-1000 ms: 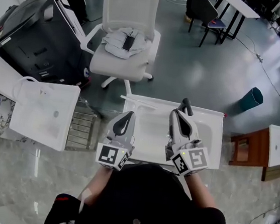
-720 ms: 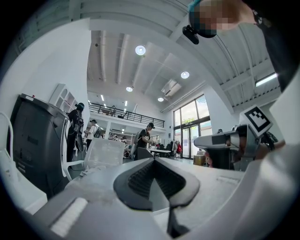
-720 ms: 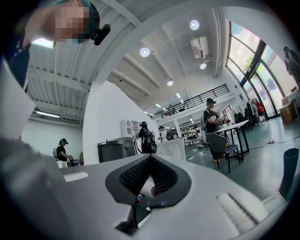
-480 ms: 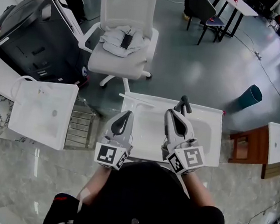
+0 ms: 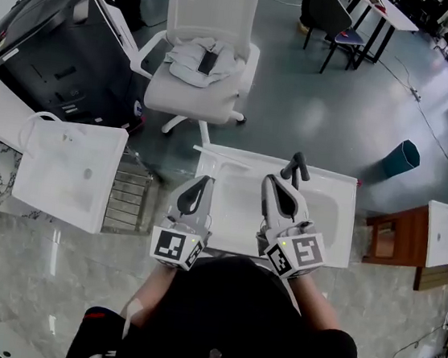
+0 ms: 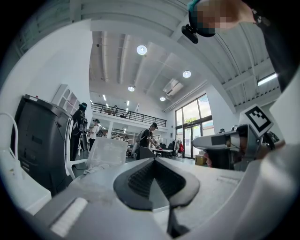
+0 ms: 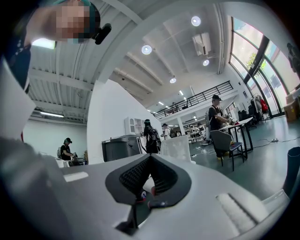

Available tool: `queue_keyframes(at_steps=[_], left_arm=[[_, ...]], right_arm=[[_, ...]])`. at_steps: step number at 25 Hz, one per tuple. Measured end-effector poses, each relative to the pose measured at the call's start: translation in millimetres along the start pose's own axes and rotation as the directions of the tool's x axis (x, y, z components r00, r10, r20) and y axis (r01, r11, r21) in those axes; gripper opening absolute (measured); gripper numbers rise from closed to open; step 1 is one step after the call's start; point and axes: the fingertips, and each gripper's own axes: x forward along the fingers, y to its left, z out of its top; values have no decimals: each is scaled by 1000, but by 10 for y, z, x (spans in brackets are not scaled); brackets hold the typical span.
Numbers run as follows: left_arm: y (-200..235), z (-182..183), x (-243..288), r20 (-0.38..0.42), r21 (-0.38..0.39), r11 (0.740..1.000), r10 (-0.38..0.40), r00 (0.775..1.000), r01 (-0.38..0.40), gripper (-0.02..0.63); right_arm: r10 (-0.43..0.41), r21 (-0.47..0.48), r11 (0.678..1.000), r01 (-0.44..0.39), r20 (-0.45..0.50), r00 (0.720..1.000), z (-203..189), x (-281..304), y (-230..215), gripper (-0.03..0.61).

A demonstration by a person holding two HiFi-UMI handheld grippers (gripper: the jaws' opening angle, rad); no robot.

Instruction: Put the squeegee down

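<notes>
Both grippers hover level over a white basin [image 5: 327,227] in front of me. My left gripper [image 5: 200,184] [image 6: 155,164] has its jaws together with nothing between them. The right gripper [image 5: 282,184] [image 7: 149,161] is shut too; only a small white and red speck shows in the slit of its pads, and I cannot tell what it is. A slim white bar [image 5: 225,160], possibly the squeegee, lies across the basin's far left rim, apart from both grippers. A dark curved tap-like piece [image 5: 297,166] stands at the far rim just beyond the right gripper's tips.
A white office chair [image 5: 201,66] with clothes and a phone on it stands beyond the basin. A second white basin [image 5: 66,175] is at the left, a black cabinet [image 5: 55,40] behind it, and a wooden stand [image 5: 395,236] at the right. People stand far off.
Both grippers stay where they were over the basin; only the head view has shifted slightly.
</notes>
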Motion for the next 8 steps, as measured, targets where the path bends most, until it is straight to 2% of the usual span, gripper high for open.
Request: queue_keyframes(at_steps=[8], left_arm=[[7,4,-27,-1,5,1000,5,1000,-5,3]], right_arm=[[20,3,1000,-20,-11,1000,-36,24,68,2]])
